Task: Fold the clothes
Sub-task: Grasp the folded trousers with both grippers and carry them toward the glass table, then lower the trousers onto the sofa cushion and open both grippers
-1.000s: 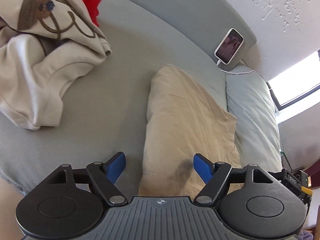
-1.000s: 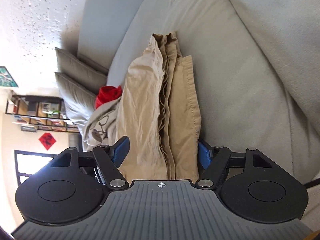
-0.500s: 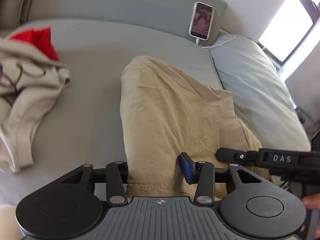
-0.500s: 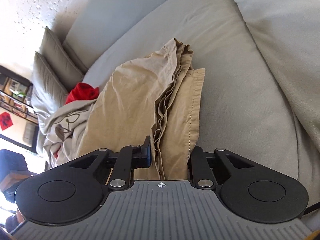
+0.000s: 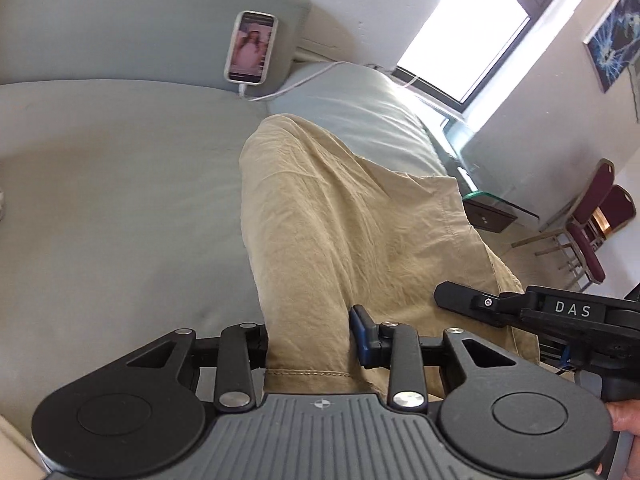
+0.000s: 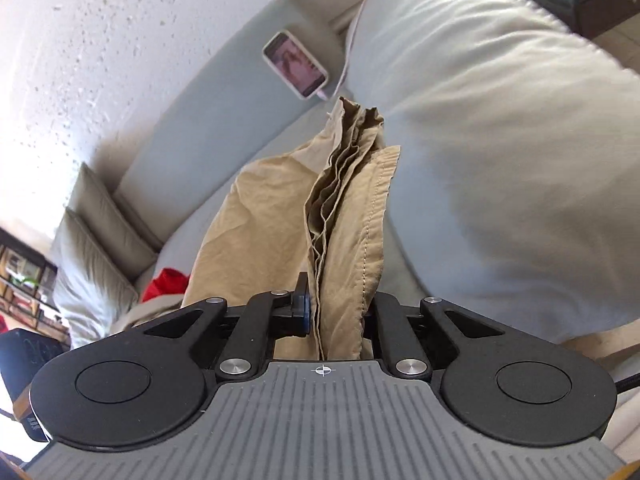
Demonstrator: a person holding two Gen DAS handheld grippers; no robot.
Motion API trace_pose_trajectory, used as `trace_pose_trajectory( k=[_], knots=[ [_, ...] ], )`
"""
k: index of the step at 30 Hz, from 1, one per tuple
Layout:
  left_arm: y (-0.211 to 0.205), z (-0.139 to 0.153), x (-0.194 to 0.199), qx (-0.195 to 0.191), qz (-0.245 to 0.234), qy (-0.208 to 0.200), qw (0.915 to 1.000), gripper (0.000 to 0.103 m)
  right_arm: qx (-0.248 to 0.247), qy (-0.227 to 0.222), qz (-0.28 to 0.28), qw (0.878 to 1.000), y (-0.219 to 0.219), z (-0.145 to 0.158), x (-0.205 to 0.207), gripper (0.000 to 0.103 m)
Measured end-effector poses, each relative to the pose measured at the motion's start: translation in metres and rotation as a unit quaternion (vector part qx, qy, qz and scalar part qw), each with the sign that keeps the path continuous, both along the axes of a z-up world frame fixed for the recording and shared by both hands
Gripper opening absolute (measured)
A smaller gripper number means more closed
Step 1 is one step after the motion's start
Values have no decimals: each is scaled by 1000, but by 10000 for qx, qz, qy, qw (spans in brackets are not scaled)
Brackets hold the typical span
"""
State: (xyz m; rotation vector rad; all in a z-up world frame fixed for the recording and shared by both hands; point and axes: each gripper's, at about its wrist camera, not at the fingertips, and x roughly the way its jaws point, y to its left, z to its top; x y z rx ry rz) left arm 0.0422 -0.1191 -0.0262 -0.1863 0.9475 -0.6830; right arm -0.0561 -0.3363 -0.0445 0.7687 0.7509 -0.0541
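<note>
Jaws of left gripper [image 5: 310,342] and right gripper [image 6: 338,312] closing, clenching khaki garment [image 5: 340,232] between them

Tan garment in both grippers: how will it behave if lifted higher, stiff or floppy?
Probably floppy: the tan garment creases and drapes onto the sofa. Likely light, thin layers fanning at the right gripper. The left gripper, jaws closing, pinches only the hem, so the middle may sag.

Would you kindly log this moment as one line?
left claw: closing on khaki garment | right claw: closing on garment edge | sofa beneath
</note>
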Motion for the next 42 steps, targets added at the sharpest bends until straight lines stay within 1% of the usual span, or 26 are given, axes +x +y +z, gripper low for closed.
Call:
trace_pose_trajectory(
  k=[4, 7, 12, 14, 15, 17, 18, 19, 20, 21, 22, 23, 24, 26, 27, 28, 30, 32, 34, 35, 36, 37, 38, 39, 40, 42],
  knots=[
    [-63, 3, -3, -26, -324, -93, 9994, 32, -197, -71, -495, 9986, -54, 11, -25, 12],
    [-103, 0, 3, -47, -375, -126, 9992, 32, -308, -106, -798, 9963, -93, 15, -34, 12],
    [-144, -2, 15, -90, -234, -582, 9980, 32, -621, -222, -955, 9932, -143, 18, -12, 12],
    [-156, -2, 21, -139, -160, -782, 9967, 32, -782, -334, -961, 9917, -152, 23, 3, 12],
    [-162, -5, 25, -132, -150, -800, 9966, 32, -847, -384, -982, 9908, -156, 24, 9, 12],
    [-175, -18, 38, -5, -160, -458, 9988, 33, -955, -391, -1031, 9893, -165, 24, 20, 12],
    [-182, -28, 45, 101, -164, -188, 9996, 34, -997, -341, -1057, 9888, -170, 21, 26, 12],
    [-189, -39, 53, 235, -169, 132, 9995, 35, -963, -174, -1095, 9892, -175, 13, 33, 12],
    [-194, -51, 59, 350, -137, 384, 9986, 43, -921, 5, -1134, 9893, -181, 4, 39, 12],
    [-195, -58, 63, 380, -113, 472, 9981, 54, -866, 267, -1171, 9890, -186, -9, 47, 13],
    [-193, -62, 64, 354, -118, 470, 9982, 59, -830, 438, -1221, 9881, -191, -21, 49, 14],
    [-192, -63, 64, 356, -164, 392, 9985, 65, -795, 599, -1273, 9869, -195, -33, 51, 15],
    [-190, -60, 63, 383, -231, 255, 9987, 69, -724, 582, -1295, 9872, -198, -38, 50, 18],
    [-185, -51, 58, 473, -303, 39, 9984, 71, -463, 427, -1324, 9892, -205, -38, 43, 25],
    [-180, -45, 55, 498, -303, -80, 9983, 74, -375, 430, -1314, 9897, -206, -34, 38, 35],
    [-173, -38, 50, 500, -278, -205, 9982, 75, -391, 431, -1314, 9896, -205, -28, 32, 45],
    [-153, -26, 37, 365, -110, -498, 9980, 80, -461, 340, -1343, 9893, -203, -13, 15, 50],
    [-136, -15, 23, 182, 51, -805, 9966, 81, -508, 35, -1464, 9879, -200, 2, -4, 54],
    [-131, -9, 8, 35, 29, -1098, 9939, 69, -576, -325, -1640, 9842, -191, 19, -28, 57],
    [-132, -8, 1, 35, -81, -1222, 9925, 49, -673, -472, -1646, 9829, -185, 26, -37, 57],
    [-137, -9, -6, 47, -282, -1293, 9912, 26, -827, -535, -1530, 9833, -177, 30, -38, 56],
    [-145, -12, -12, 69, -560, -1320, 9896, 17, -986, -589, -1401, 9834, -169, 34, -38, 49],
    [-153, -16, -18, 91, -836, -1346, 9873, 15, -1159, -585, -1159, 9847, -162, 36, -32, 43],
    [-161, -19, -24, 113, -1112, -1371, 9842, 14, -1304, -560, -927, 9855, -155, 35, -26, 33],
    [-169, -22, -30, 134, -1387, -1395, 9804, 14, -1423, -471, -761, 9858, -148, 33, -19, 31],
    [-179, -28, -35, 303, -1607, -1391, 9767, 14, -1715, -225, -605, 9831, -139, 23, -10, 30]
  ],
)
